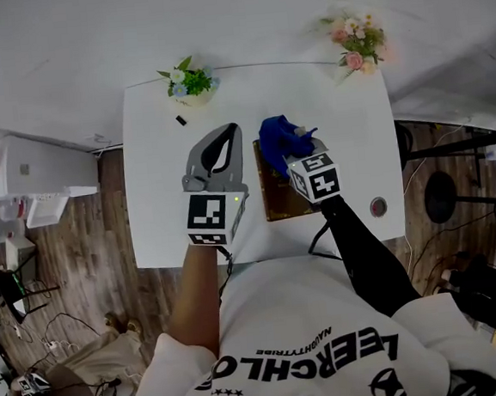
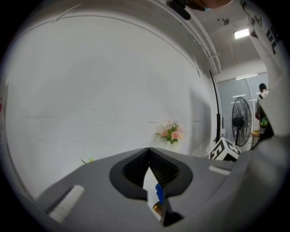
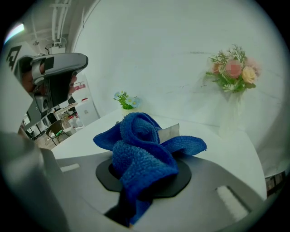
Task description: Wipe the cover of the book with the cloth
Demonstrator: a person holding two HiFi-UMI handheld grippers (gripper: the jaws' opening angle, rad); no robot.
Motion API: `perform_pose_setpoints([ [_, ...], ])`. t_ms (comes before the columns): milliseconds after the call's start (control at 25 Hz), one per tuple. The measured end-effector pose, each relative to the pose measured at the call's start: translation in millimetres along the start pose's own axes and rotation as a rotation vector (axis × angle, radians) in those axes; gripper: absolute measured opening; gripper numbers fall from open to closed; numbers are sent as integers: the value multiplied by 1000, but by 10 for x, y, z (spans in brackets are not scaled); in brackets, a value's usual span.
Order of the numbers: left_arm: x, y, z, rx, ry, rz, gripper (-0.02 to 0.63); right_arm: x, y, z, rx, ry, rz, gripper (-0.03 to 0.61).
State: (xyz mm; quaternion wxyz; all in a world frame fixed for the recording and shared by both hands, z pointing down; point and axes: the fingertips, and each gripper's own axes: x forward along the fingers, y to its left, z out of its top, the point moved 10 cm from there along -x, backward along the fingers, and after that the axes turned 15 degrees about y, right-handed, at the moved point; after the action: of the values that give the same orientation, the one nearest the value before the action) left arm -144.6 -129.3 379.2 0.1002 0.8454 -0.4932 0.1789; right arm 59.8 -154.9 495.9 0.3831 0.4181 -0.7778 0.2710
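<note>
My right claw (image 1: 301,136) is clamped on the bunched blue cloth (image 1: 279,136), held over the far end of the brown book (image 1: 276,201). The book lies near the front edge of the counter (image 1: 160,183). My left claw (image 1: 228,136) hangs just beside it, tips together, empty (pink flowers (image 1: 357,41) stand at the far right corner).

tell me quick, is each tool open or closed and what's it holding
Left tool: closed, nothing between its jaws.
Right tool: closed on the blue cloth.
</note>
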Motion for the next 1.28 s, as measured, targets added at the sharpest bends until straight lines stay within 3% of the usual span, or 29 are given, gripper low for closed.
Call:
perform_pose_setpoints([
  [200, 66, -72, 13, 8, 27, -18, 58, -103, -252, -118, 50, 9, -47, 87],
  [840, 122, -242, 124, 27, 2, -28, 58, -430, -909, -454, 254, 43, -174, 87],
  [1040, 101, -242, 119, 22, 3, -20, 57, -497, -837, -401, 246, 0, -145, 87],
  [1280, 24, -240, 103, 20, 2, -9, 58, -516, -460, -203, 206, -73, -6, 87],
])
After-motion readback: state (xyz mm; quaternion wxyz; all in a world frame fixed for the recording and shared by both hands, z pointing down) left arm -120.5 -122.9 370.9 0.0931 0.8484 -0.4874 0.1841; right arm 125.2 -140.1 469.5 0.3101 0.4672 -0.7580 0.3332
